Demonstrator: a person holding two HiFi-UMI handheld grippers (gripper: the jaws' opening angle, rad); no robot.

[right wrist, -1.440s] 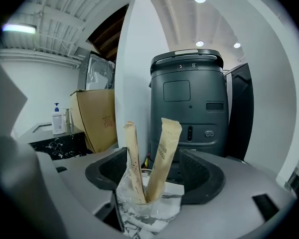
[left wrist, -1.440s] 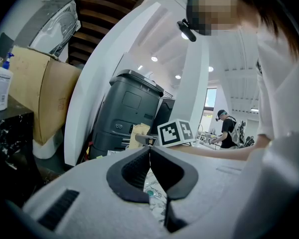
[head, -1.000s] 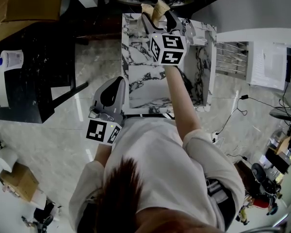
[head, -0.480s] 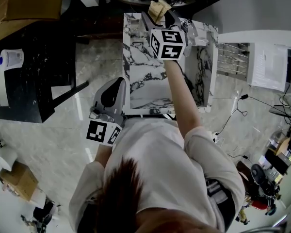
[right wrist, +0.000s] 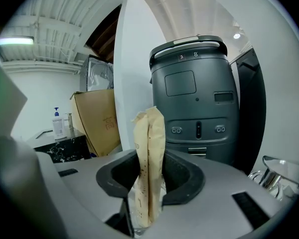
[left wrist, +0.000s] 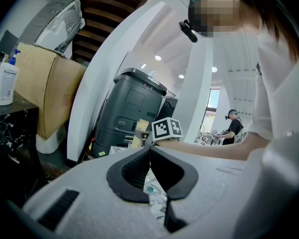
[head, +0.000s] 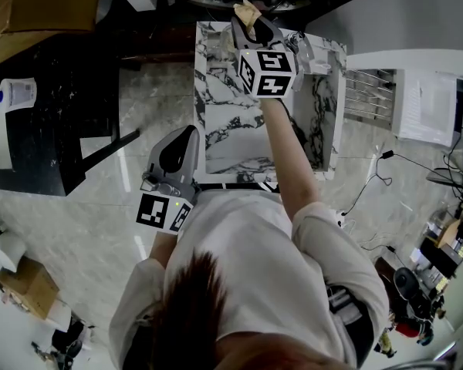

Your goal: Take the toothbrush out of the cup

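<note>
Right gripper (head: 251, 24) closing on the wrapped toothbrush (right wrist: 149, 148), pads pressing either side (it stands upright in the cup (right wrist: 134, 218), at the table's (head: 224, 137) far end). Left gripper (left wrist: 149, 151) hangs at the near edge, jaws together, empty. Grey bin (right wrist: 197, 103) looms behind, box (right wrist: 97, 123) left.

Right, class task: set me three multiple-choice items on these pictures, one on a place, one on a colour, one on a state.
1. Where is the beige paper packet? A in the left gripper's jaws; B between the right gripper's jaws; C flat on the table.
2. The table top is: A white with dark veins; B red; C green.
3. The left gripper's jaws are: A wide apart; B together; C on the packet.
B: it stands between the closing right jaws. A: marbled top. B: tips meet.
</note>
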